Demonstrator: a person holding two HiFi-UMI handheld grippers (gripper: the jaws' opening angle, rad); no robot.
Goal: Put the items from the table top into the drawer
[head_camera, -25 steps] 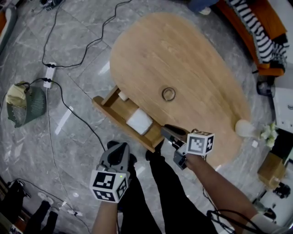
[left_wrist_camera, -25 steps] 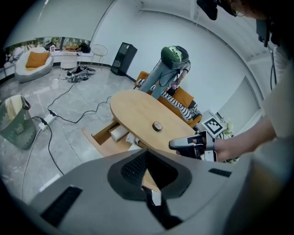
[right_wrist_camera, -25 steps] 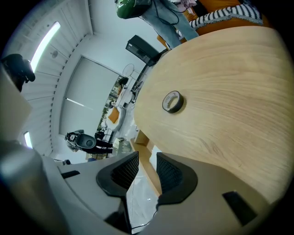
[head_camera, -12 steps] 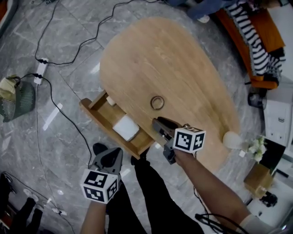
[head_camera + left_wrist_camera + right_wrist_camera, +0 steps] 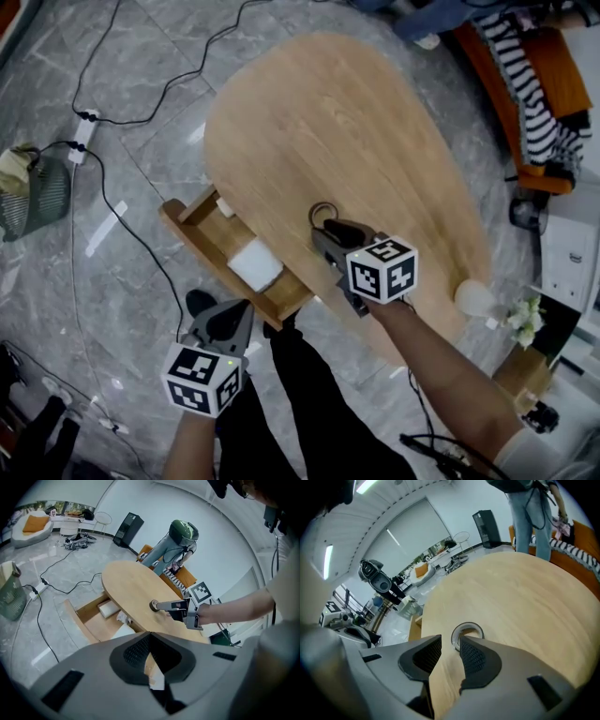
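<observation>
A dark ring (image 5: pixel 320 212) like a tape roll lies flat on the oval wooden table (image 5: pixel 375 122). My right gripper (image 5: pixel 326 226) is open just short of the ring (image 5: pixel 467 632), and its right fingertip covers the ring's near rim. Nothing sits between the right gripper's (image 5: pixel 450 641) pads. The open wooden drawer (image 5: pixel 192 246) juts from the table's left side, holding a white box (image 5: pixel 255 264) and a small white item (image 5: pixel 225 207). My left gripper (image 5: pixel 225 321) hangs below the drawer, off the table, shut and empty. The left gripper view shows its tips (image 5: pixel 149 637) together, and beyond them the ring (image 5: pixel 153 605).
A pale rounded object (image 5: pixel 473 298) rests at the table's right edge. Cables and a power strip (image 5: pixel 82 127) lie on the marble floor, with a green bin (image 5: pixel 33 197) at the left. An orange sofa (image 5: pixel 553 56) and a person (image 5: pixel 168 550) stand beyond the table.
My right gripper has moved up across the table to the ring and rolled, and it now hides part of the ring. My left gripper has shifted slightly and stays shut.
</observation>
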